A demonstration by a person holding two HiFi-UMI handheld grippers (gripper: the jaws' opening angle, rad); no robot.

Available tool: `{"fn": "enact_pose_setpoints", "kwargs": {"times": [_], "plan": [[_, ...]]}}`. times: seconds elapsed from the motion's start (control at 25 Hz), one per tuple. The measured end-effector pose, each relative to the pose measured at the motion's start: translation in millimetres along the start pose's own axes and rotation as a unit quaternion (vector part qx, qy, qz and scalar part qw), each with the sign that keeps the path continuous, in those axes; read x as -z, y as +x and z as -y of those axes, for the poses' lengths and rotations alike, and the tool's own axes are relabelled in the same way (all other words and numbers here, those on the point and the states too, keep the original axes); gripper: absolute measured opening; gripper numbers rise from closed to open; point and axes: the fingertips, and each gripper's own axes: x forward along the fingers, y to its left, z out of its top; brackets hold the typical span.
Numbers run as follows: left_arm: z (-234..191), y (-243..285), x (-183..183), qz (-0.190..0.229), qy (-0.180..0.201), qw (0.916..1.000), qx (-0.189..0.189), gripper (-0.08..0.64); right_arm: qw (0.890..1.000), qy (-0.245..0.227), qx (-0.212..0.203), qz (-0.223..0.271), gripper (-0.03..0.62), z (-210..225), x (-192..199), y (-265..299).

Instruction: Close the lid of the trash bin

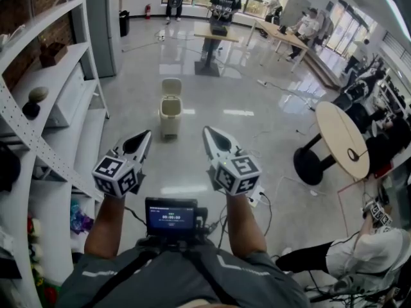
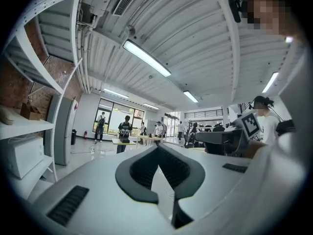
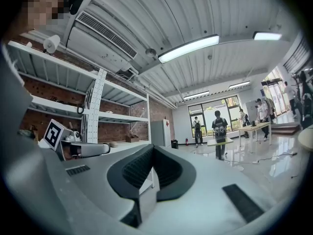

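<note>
A small beige trash bin (image 1: 170, 115) stands on the glossy floor ahead of me, its lid (image 1: 171, 86) tipped up and open behind it. My left gripper (image 1: 146, 135) and right gripper (image 1: 207, 131) are held side by side at chest height, pointing toward the bin and well short of it. Each is shut, tips together, with nothing in them. The left gripper view shows its gripper (image 2: 159, 150) aimed up at the ceiling and far room. In the right gripper view its gripper (image 3: 152, 148) points the same way. Neither gripper view shows the bin.
White shelving (image 1: 61, 101) runs along the left. A round wooden table (image 1: 343, 138) with a black base stands right. A desk (image 1: 216, 34) with a person behind it stands beyond the bin. Cables cross the floor, and a person sits at bottom right (image 1: 359, 252).
</note>
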Motion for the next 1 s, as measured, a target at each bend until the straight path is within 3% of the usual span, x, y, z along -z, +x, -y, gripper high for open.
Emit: {"fn": "enact_pose_setpoints", "kwargs": {"times": [0.36, 0.64, 1.0], "plan": [[-26, -15, 9, 0.004, -0.014, 0.9998, 0.009, -0.003, 1.0, -0.004, -0.003, -0.012, 0.011, -27, 11, 19], [-53, -27, 20, 0.002, -0.028, 0.9993, 0.025, -0.003, 1.0, -0.007, 0.022, -0.015, 0.011, -48, 25, 36], [-77, -13, 26, -0.009, -0.042, 0.9985, 0.035, -0.003, 0.999, -0.001, 0.032, -0.023, 0.011, -40, 32, 67]]}}
